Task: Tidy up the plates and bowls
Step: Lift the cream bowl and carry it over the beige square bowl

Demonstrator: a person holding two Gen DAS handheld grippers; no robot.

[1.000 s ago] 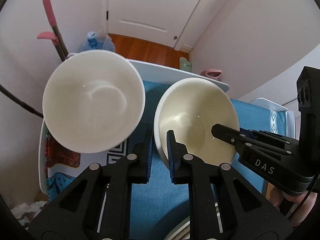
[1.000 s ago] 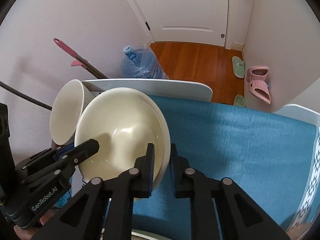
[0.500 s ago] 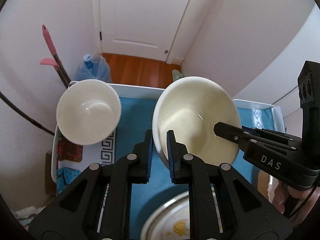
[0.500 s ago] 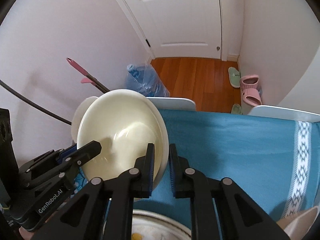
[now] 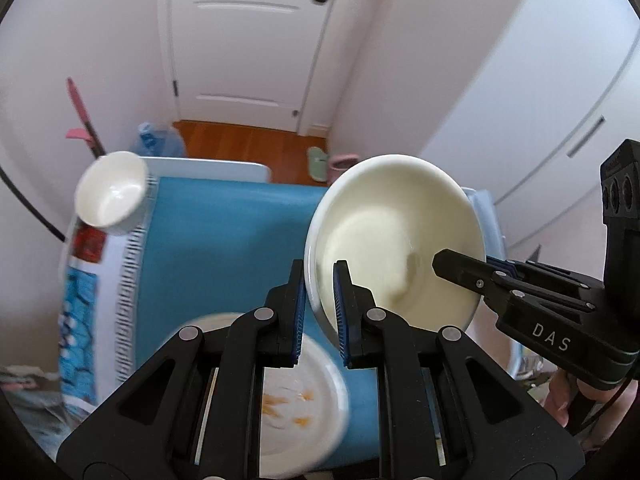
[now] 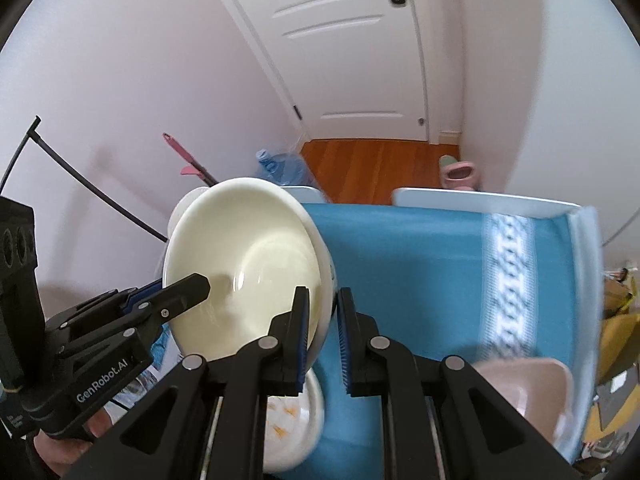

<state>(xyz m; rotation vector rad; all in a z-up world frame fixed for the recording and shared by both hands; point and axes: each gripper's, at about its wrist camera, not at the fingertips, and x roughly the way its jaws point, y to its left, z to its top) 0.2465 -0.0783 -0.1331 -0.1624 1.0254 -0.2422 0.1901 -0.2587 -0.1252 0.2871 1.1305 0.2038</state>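
Both grippers hold one cream bowl (image 5: 394,236) in the air above the blue tablecloth (image 5: 224,240). My left gripper (image 5: 320,280) is shut on its left rim. My right gripper (image 6: 323,308) is shut on its right rim, and the bowl (image 6: 240,264) fills the left of the right wrist view. The right gripper's fingers (image 5: 464,268) show in the left wrist view. A second white bowl (image 5: 110,190) sits at the table's far left corner. A white plate with orange marks (image 5: 296,400) lies below the held bowl, also in the right wrist view (image 6: 292,420).
A pink dish (image 6: 532,392) sits at the table's near right. White chair backs (image 6: 480,200) stand behind the far table edge. A water bottle (image 5: 158,140), a pink-handled mop (image 5: 82,116), slippers (image 6: 458,170) and a white door (image 5: 244,40) lie beyond.
Both grippers have lifted the cream bowl up and back toward me. The table looks smaller and farther, and the white bowl stays behind at the far left. The plate and pink dish have come into view.
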